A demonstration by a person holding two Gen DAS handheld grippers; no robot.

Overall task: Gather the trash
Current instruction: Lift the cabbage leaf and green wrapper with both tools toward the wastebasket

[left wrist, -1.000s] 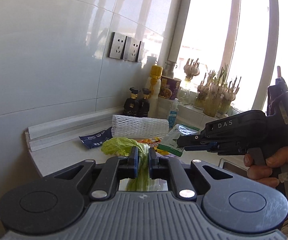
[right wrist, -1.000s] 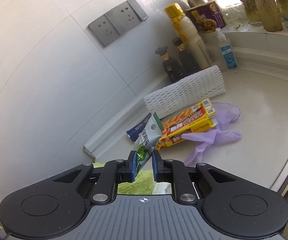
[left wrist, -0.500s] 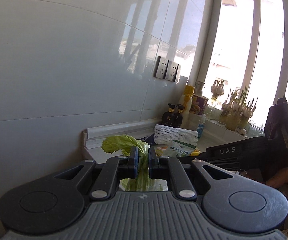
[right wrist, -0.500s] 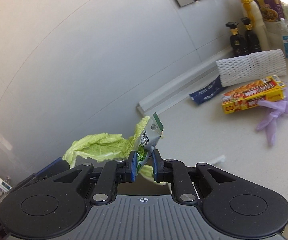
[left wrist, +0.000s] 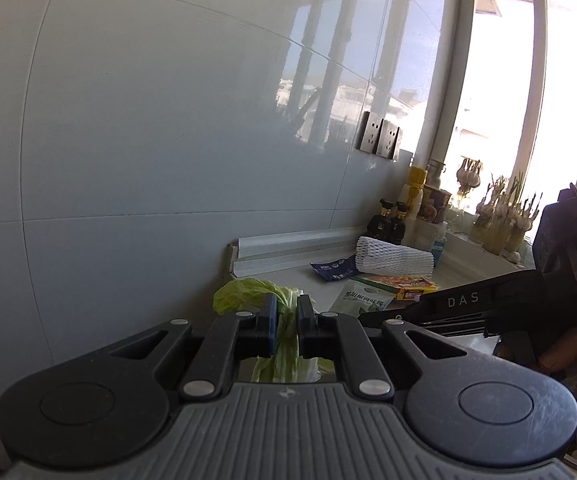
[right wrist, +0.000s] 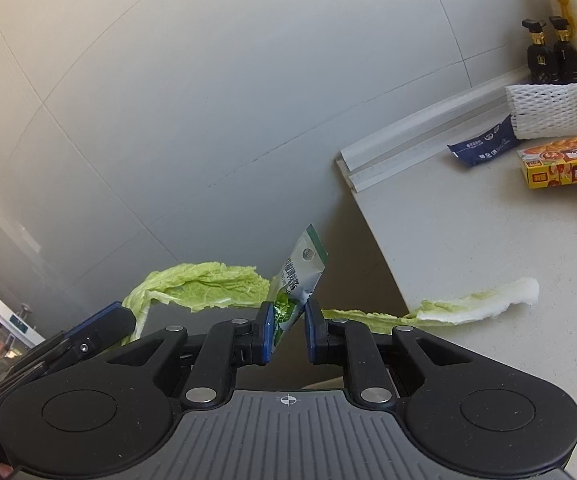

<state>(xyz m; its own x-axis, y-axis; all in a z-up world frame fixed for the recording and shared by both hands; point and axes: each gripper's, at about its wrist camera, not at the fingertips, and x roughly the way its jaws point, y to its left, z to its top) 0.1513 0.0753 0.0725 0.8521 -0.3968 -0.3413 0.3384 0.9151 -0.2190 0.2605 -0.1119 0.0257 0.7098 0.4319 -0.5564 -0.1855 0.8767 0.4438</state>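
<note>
green cabbage leaf (left wrist: 284, 332) is hanging lengthwise through your left gripper (left wrist: 286, 322), jaws pinching it; your right gripper (right wrist: 286, 330) is clamping the sachet (right wrist: 294, 280), tilting up-right.

Sauce bottles (left wrist: 391, 221), wall sockets (left wrist: 379, 139), sprouting garlic (left wrist: 503, 213)

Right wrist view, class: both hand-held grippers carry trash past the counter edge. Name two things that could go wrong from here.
1. The green packet sits askew in the right hand-held gripper, pinched only at its low end; it might slip.
2. The cabbage leaf droops from the left hand-held gripper and could tear or drop.
</note>
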